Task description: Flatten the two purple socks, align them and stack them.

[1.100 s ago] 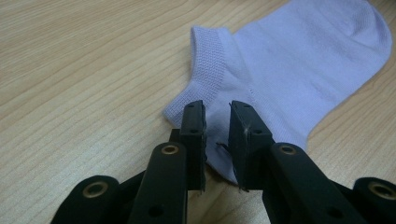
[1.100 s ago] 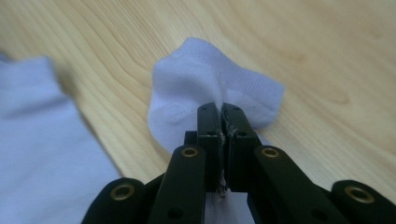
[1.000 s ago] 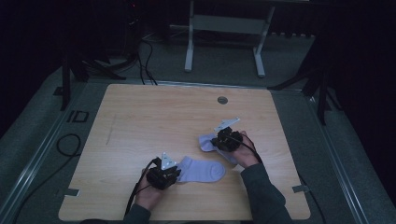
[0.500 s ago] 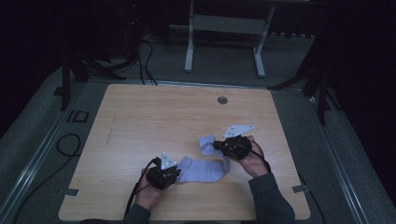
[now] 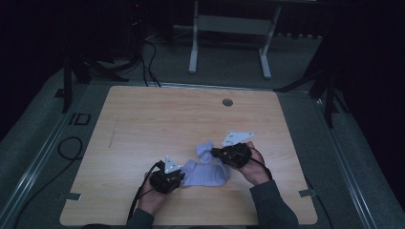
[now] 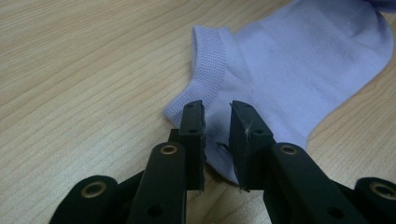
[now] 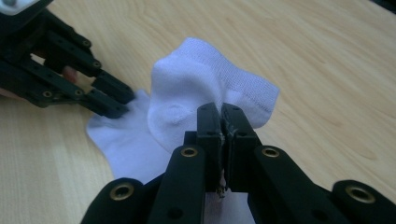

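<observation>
Now right claw [image 7: 219,114] pinches sock [image 7: 196,88] fold; left claw [image 6: 217,123] w/ jaws apart at sock's edge.

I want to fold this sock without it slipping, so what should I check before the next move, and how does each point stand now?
1. Right tongs have a firm hold: ok, jaws pressed shut on a raised fold of the sock.
2. Left tongs have hold of the cuff end: not ok, jaws stand slightly apart over the sock's edge, nothing pinched.
3. Sock's lower part lies flat on the table: ok.
4. The two tongs are apart from each other: ok, close but not touching.
5. Bare table beyond the sock to fold onto: ok.
6. Cables out of the way: cannot tell.
</observation>
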Available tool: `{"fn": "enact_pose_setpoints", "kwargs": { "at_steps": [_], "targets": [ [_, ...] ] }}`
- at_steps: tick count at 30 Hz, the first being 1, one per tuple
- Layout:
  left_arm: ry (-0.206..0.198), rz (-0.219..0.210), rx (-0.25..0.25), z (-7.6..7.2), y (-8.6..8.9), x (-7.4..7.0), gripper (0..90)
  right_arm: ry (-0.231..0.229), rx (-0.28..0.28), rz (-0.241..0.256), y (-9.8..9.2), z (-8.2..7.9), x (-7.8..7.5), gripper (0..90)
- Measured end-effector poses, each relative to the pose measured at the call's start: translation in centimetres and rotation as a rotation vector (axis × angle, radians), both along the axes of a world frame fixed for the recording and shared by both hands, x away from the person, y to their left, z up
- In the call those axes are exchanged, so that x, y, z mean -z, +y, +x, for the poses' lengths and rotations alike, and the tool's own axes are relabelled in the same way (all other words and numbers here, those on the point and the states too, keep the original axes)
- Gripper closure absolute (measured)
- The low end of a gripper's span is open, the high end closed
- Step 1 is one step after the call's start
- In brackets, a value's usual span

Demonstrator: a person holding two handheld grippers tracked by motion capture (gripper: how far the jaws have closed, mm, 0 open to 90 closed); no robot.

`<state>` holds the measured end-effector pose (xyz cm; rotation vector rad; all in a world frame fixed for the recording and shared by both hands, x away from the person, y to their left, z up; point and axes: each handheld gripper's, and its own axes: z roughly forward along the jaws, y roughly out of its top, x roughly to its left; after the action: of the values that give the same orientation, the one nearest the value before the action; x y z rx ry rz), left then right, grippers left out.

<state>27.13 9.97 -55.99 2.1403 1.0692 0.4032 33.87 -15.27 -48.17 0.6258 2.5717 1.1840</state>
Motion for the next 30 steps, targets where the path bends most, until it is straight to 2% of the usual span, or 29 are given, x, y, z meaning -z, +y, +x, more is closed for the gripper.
{"fn": "enact_pose_setpoints", "kwargs": {
  "at_steps": [10, 15, 17, 19, 26, 30],
  "targets": [
    [0.003, -0.013, -0.006, 0.0, 0.1, 0.0, 72.8, 0.038, -0.054, -0.003, 2.2, -0.5, 1.9, 86.7],
    [-0.020, -0.073, -0.009, 0.0, 1.3, -1.2, 70.1, 0.044, -0.058, -0.009, 2.5, -0.6, 2.4, 86.8],
    [-0.035, -0.072, -0.019, -0.2, 1.6, -1.7, 67.5, 0.044, -0.060, -0.011, 2.6, -0.6, 2.5, 86.8],
    [-0.039, -0.091, -0.021, -0.3, 1.7, -2.1, 66.5, 0.044, -0.065, -0.020, 2.7, -0.6, 2.6, 86.8],
    [-0.026, -0.147, 0.038, -0.1, 0.4, -3.2, 63.0, 0.038, -0.065, -0.030, 2.9, -0.7, 2.7, 86.8],
    [-0.023, -0.148, 0.062, 0.2, -0.7, -3.4, 63.2, 0.042, -0.069, -0.030, 3.0, -0.6, 2.9, 86.9]
  ]
}}
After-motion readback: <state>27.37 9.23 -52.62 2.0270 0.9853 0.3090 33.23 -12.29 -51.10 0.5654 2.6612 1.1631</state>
